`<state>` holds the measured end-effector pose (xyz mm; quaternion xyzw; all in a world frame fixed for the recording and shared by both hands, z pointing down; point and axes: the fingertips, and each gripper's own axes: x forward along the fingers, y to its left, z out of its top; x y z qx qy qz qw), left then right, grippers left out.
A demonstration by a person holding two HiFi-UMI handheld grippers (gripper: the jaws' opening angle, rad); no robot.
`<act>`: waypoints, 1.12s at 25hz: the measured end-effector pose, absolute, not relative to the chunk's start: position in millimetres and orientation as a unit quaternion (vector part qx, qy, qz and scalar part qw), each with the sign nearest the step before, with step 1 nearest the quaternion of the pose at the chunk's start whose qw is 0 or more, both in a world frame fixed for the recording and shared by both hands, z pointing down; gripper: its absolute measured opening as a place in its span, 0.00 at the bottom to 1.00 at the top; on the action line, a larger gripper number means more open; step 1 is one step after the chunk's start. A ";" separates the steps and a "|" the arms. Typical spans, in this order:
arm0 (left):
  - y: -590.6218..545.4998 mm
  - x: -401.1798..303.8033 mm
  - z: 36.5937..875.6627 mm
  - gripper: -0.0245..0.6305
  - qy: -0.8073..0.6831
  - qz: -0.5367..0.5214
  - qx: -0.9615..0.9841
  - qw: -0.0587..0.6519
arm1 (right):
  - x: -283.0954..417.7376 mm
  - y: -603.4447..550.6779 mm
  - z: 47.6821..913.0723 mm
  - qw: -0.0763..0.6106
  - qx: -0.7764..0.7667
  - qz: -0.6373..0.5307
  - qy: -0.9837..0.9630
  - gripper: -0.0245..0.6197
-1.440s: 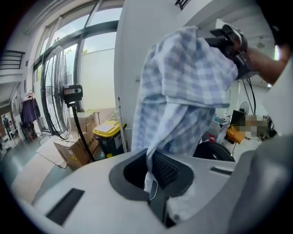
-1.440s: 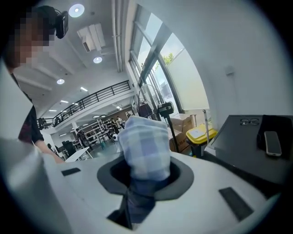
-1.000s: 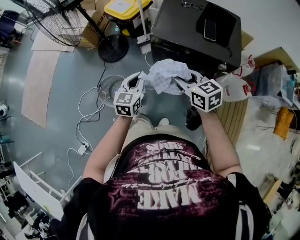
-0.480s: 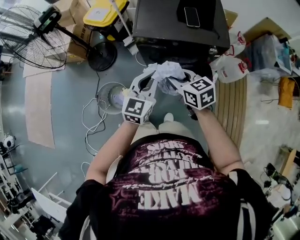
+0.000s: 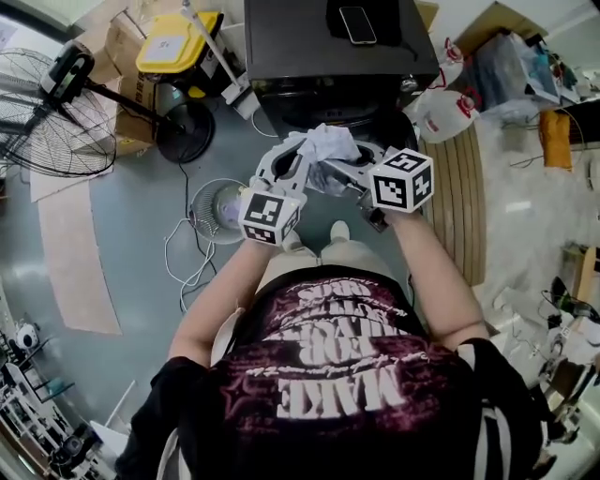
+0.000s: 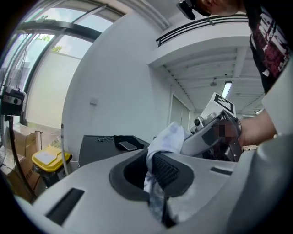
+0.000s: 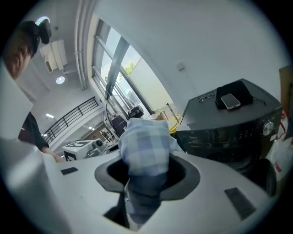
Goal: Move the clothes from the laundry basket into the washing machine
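Head view: the pale checked garment (image 5: 323,145) hangs bunched between the left gripper (image 5: 294,156) and the right gripper (image 5: 336,169), both clamped on it, at 12 o'clock from the person. Over the last second the black washing machine (image 5: 309,52) has swung from 1 o'clock to dead ahead, and the garment has closed on its front edge. The carry is therefore judged nearly done, with loading next. On the machine's top lie a phone (image 5: 357,23) and a dark pouch (image 5: 384,23); its drum is not visible, so its load cannot be told. A yellow-lidded bin (image 5: 178,45) stands shut at 11 o'clock and filled plastic bags (image 5: 441,112) at 1 o'clock. No laundry basket can be made out. Left gripper view: the ribbed pad pinches a fold of the garment, and the rest rises to 1 o'clock toward the other gripper. Right gripper view: the jaws have just been opening, yet a thick wad of the checked fabric sits between them and is pressed by them. The machine stands at 2 o'clock with its controls showing, and a pair of glasses (image 7: 207,96) lies on top beside the phone.
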<state>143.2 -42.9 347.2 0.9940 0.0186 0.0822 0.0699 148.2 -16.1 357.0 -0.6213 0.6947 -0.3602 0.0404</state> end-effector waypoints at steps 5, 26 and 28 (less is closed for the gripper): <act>-50.6 140.4 345.2 0.05 0.047 0.075 0.993 0.077 | 138.5 -20.3 349.2 0.066 -0.622 -0.362 0.691 0.35; 2.4 132.6 368.6 0.05 0.174 0.103 0.975 -0.090 | 134.5 -3.7 364.6 0.068 -0.673 -0.420 0.605 0.38; 7.0 131.7 369.4 0.05 0.192 0.099 0.973 -0.080 | 137.1 3.2 366.5 0.082 -0.671 -0.426 0.600 0.32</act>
